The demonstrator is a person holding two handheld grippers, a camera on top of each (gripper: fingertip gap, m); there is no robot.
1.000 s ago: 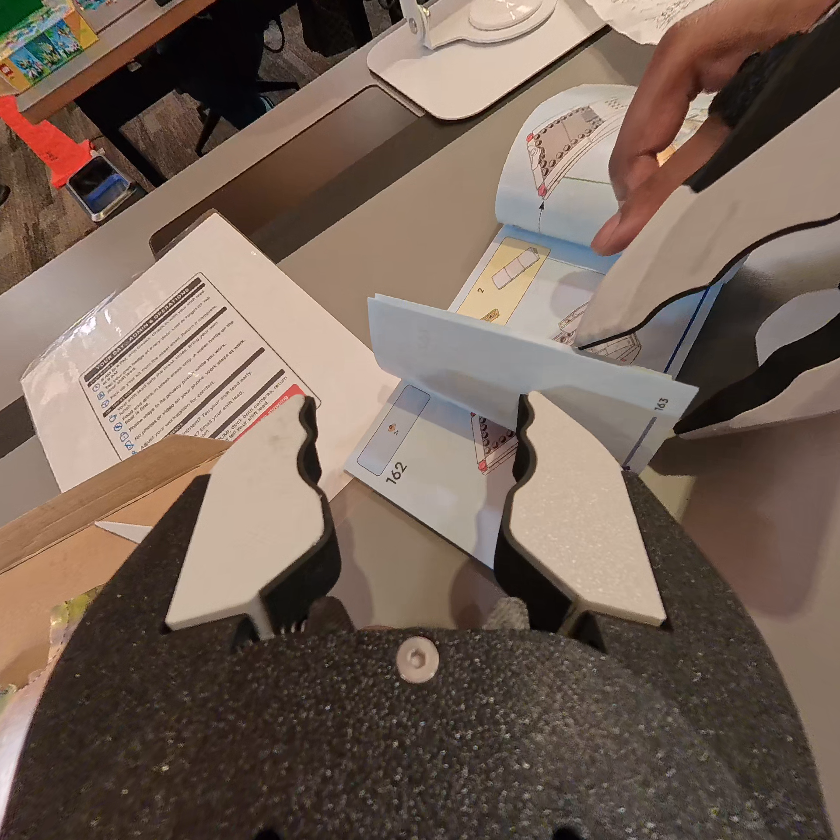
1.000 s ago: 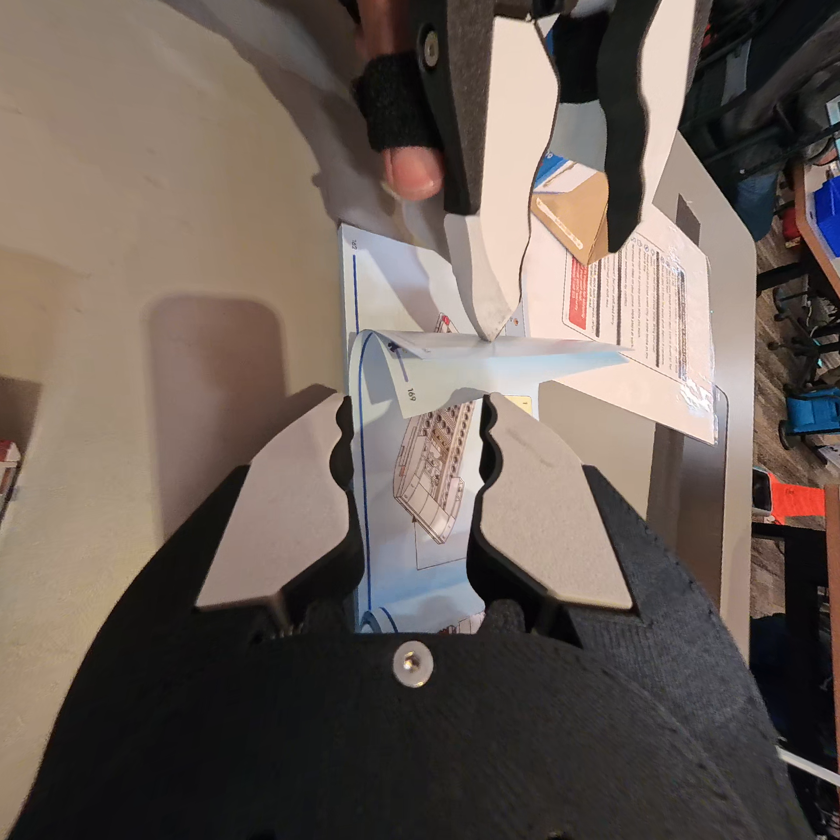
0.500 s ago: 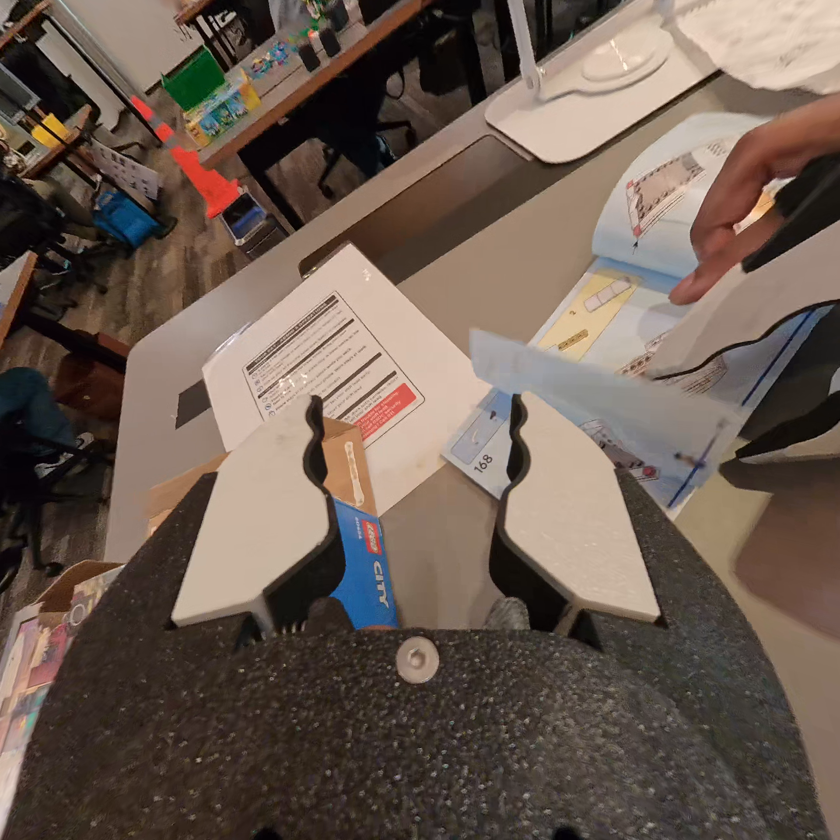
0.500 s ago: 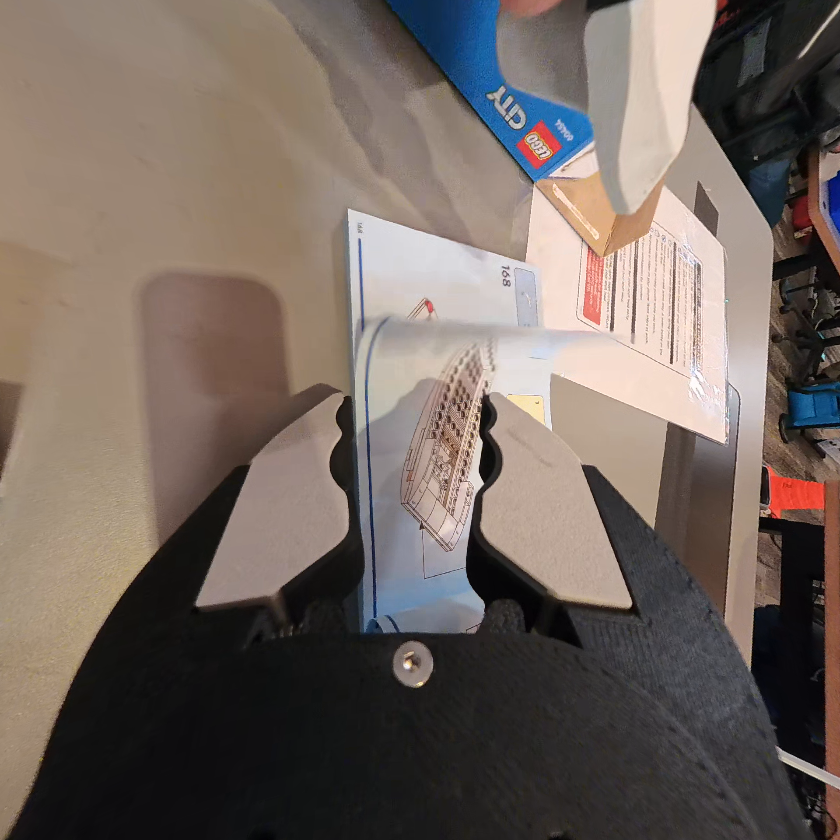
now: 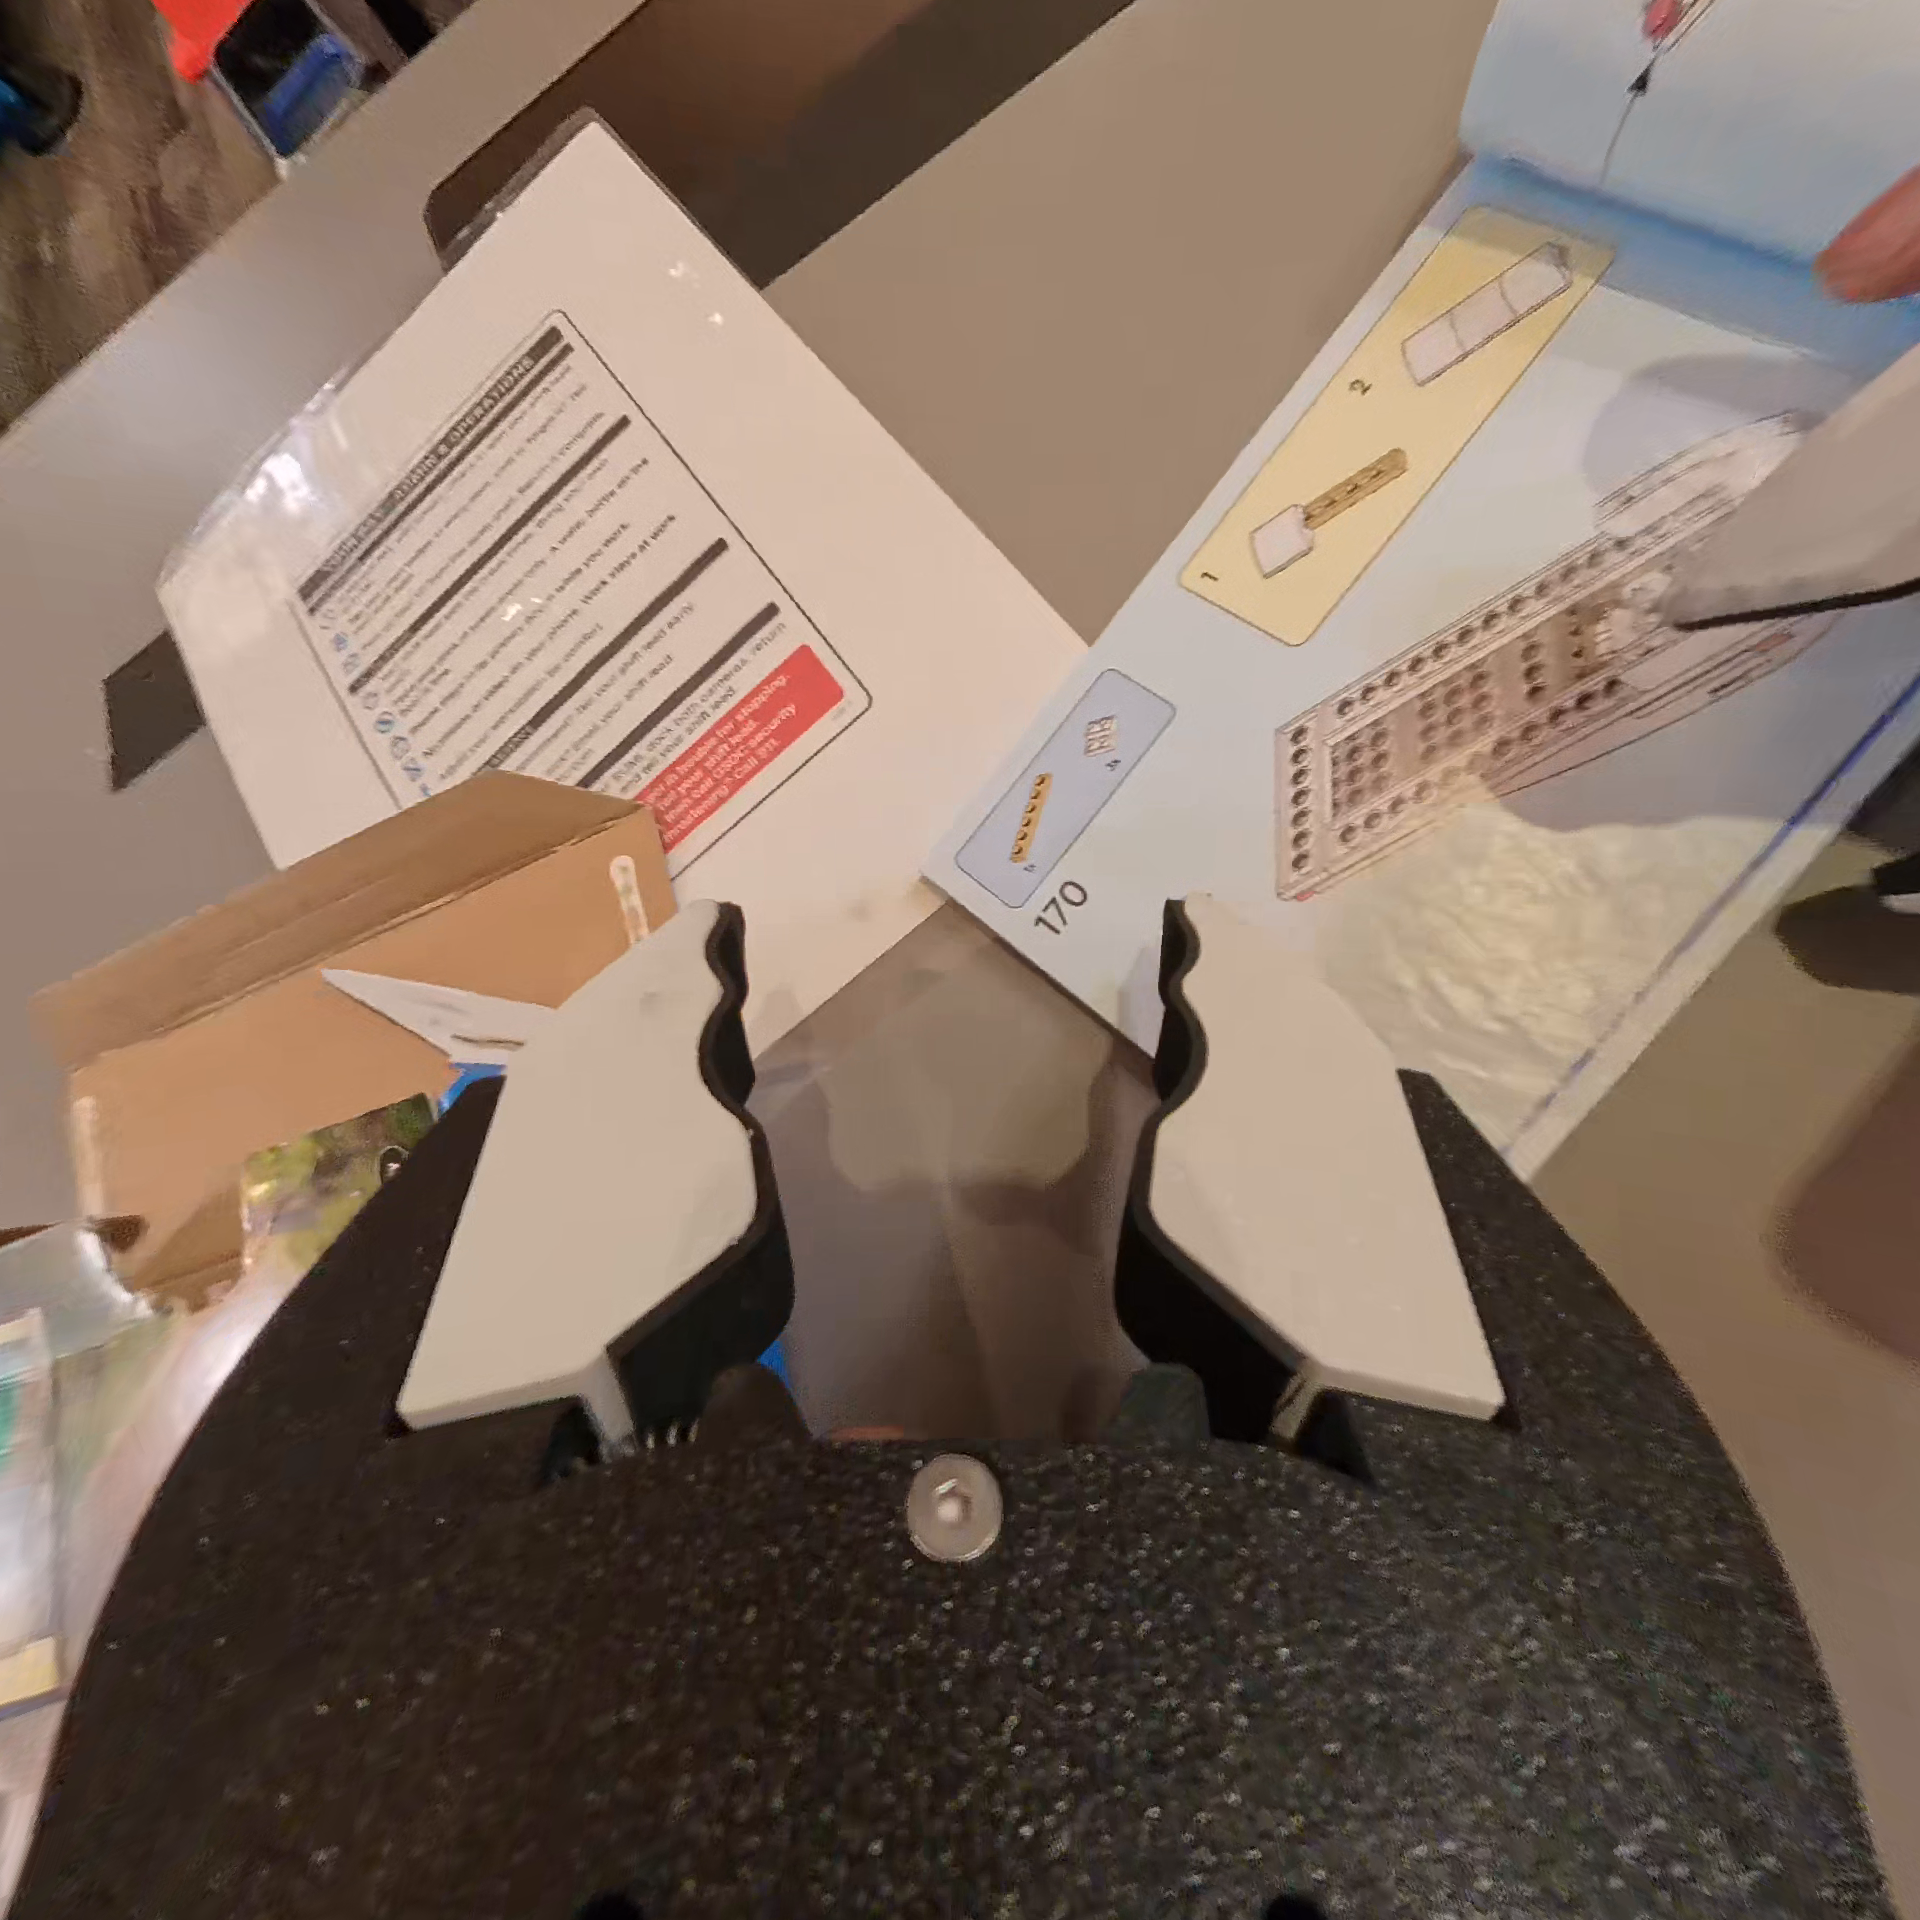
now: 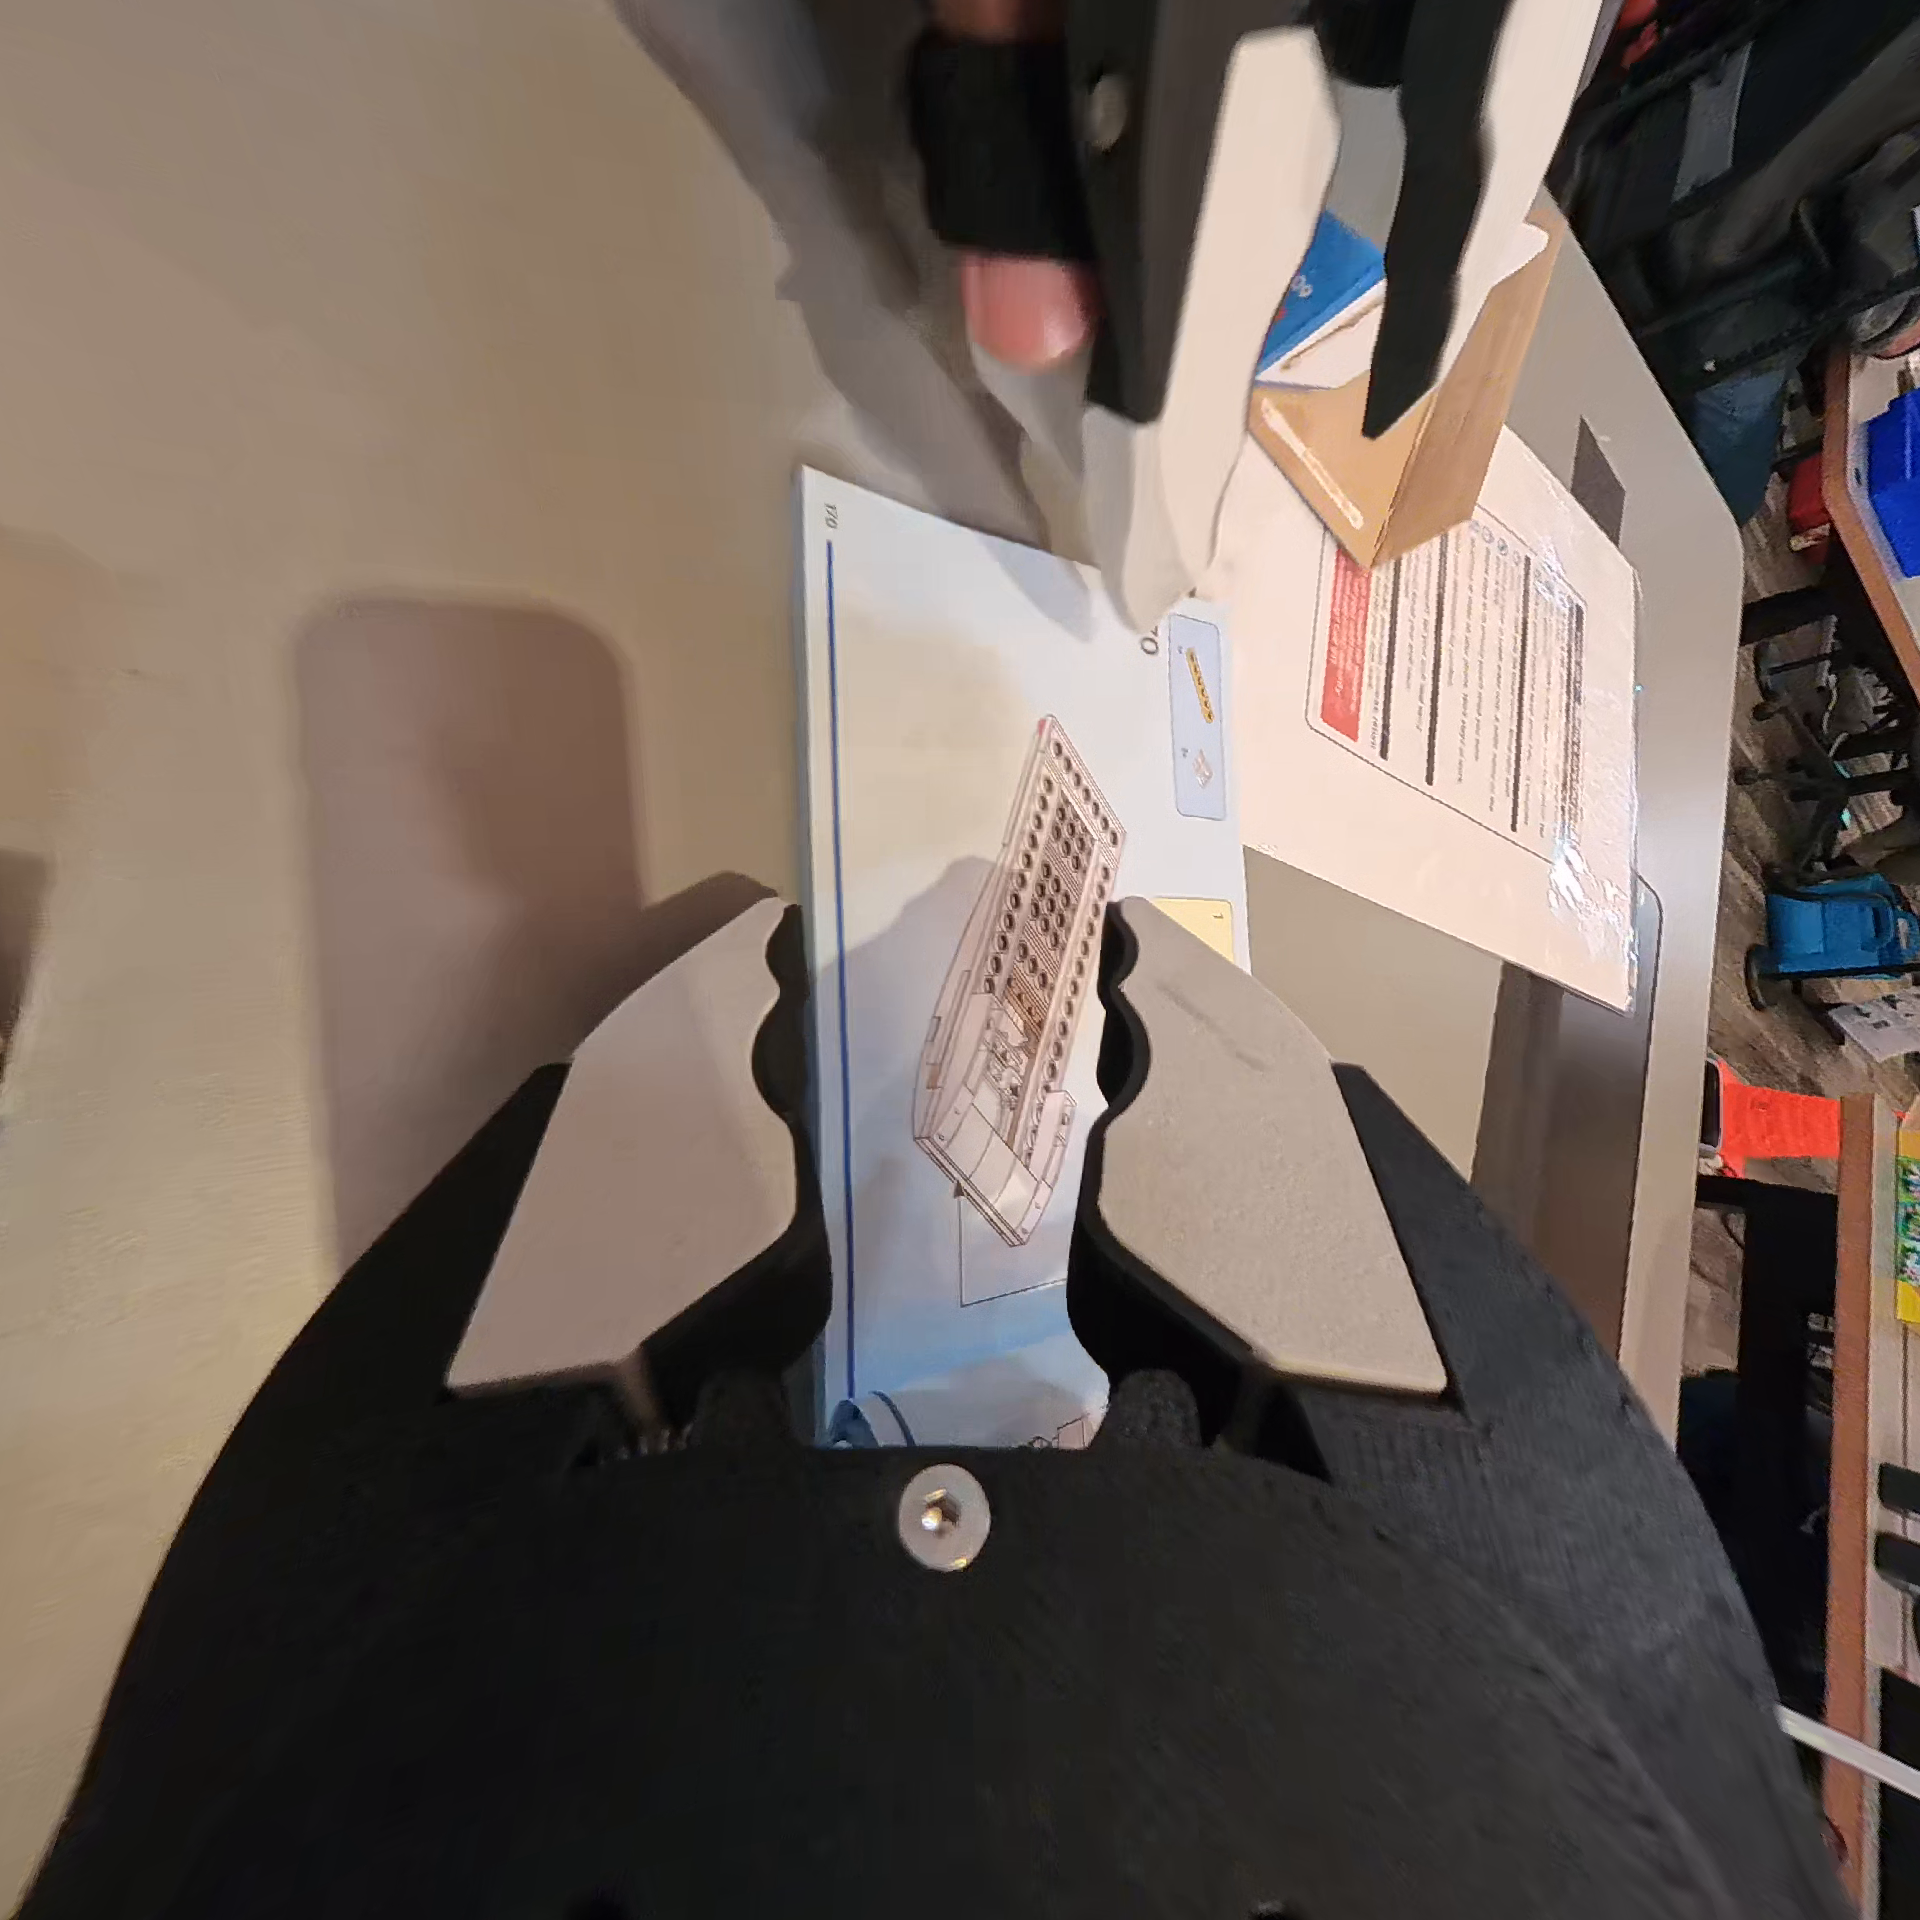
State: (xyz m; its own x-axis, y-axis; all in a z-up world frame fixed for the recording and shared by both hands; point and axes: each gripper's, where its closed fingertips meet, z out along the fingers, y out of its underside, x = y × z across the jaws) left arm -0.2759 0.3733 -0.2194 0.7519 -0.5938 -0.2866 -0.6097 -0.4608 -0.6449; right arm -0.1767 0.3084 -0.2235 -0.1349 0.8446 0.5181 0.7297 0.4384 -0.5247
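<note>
Left gripper: the left gripper (image 5: 956, 935) hangs over the near corner of the open booklet (image 5: 1455, 644), fingers spread wide, nothing between them but bare counter (image 5: 1039, 312) and that page corner. From the right wrist view one of its white fingers (image 6: 1164, 520) comes down close to the far edge of the page; whether it touches the paper I cannot tell, the view is blurred there.

Right gripper: the right gripper (image 6: 951, 935) sits low over the same booklet (image 6: 987, 727), fingers parted, the printed page showing flat between them. No pad presses on the paper; it pinches nothing.

Booklet: lies open on the counter, between the two grippers, the near page flat. At the far side a page (image 5: 1683, 94) curls upward, with a fingertip (image 5: 1870, 249) of the person beside it.

Done so far: the booklet is open and its visible page lies flat, with a drawing of a studded plate in full view.

Left to do: nothing in these views says which page is wanted, so how much remains cannot be judged; neither gripper has hold of a page.

Around it: a white printed sheet (image 5: 582, 582) in a clear sleeve lies just beside the booklet, its corner meeting the booklet's corner. A brown cardboard box (image 5: 343, 935) stands on the sheet's near end, left of the left gripper.
</note>
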